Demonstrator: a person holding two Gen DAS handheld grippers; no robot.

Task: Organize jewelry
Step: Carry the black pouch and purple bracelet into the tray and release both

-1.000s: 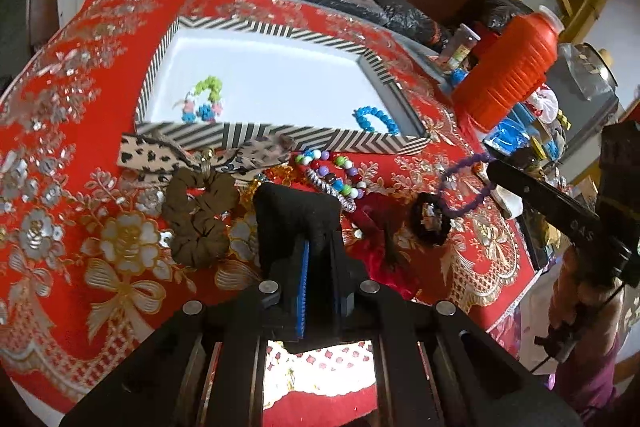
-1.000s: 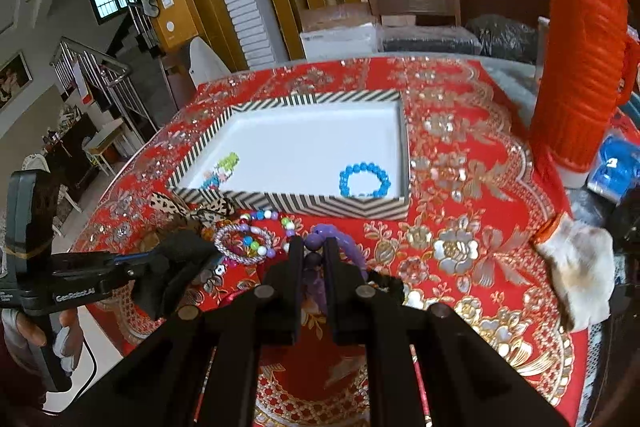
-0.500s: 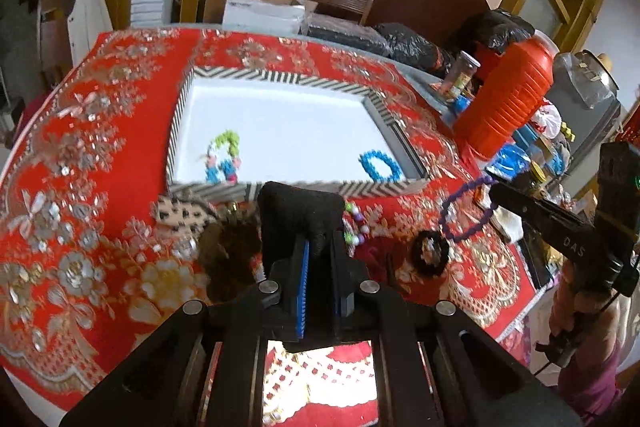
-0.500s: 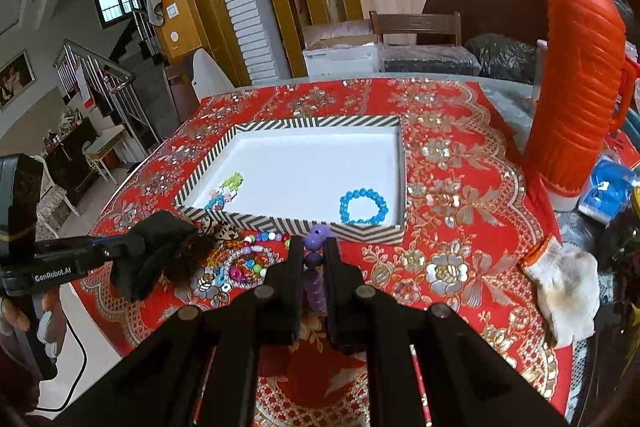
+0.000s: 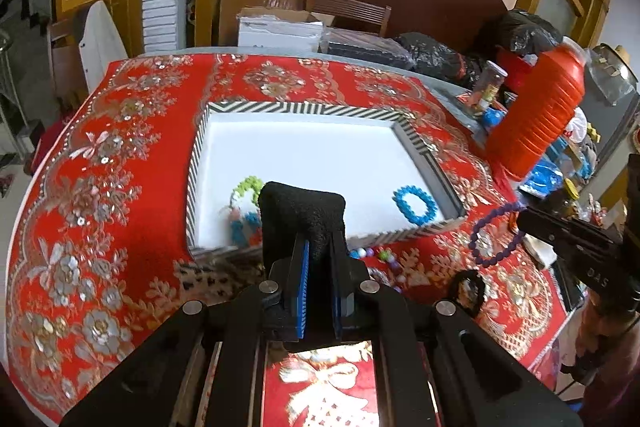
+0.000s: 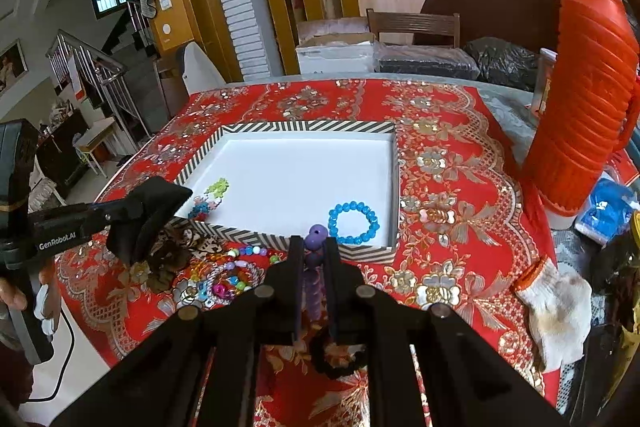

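A white tray with a striped rim (image 5: 304, 109) (image 6: 308, 126) lies on the red tablecloth. A blue bead bracelet (image 5: 414, 202) (image 6: 354, 223) and a green, pink and blue bead piece (image 5: 245, 189) (image 6: 210, 195) lie in it. My left gripper (image 5: 318, 255) (image 6: 160, 201) is shut on a black fabric piece (image 5: 302, 217) and holds it over the tray's near left edge. My right gripper (image 6: 314, 247) (image 5: 524, 221) is shut on a purple bead bracelet (image 6: 316, 233) (image 5: 494, 239), in the air in front of the tray's near right corner.
Loose bead bracelets (image 6: 230, 277), a leopard-print bow (image 6: 196, 243), a brown scrunchie (image 6: 170, 261) and a black scrunchie (image 5: 466, 289) lie before the tray. An orange flask (image 6: 588, 83) stands at the right. A white glove (image 6: 554, 309) lies near the right edge.
Both grippers have risen and moved forward toward the tray. The left gripper now holds its black fabric over the tray's near left edge. The purple bracelet hangs closer to the tray.
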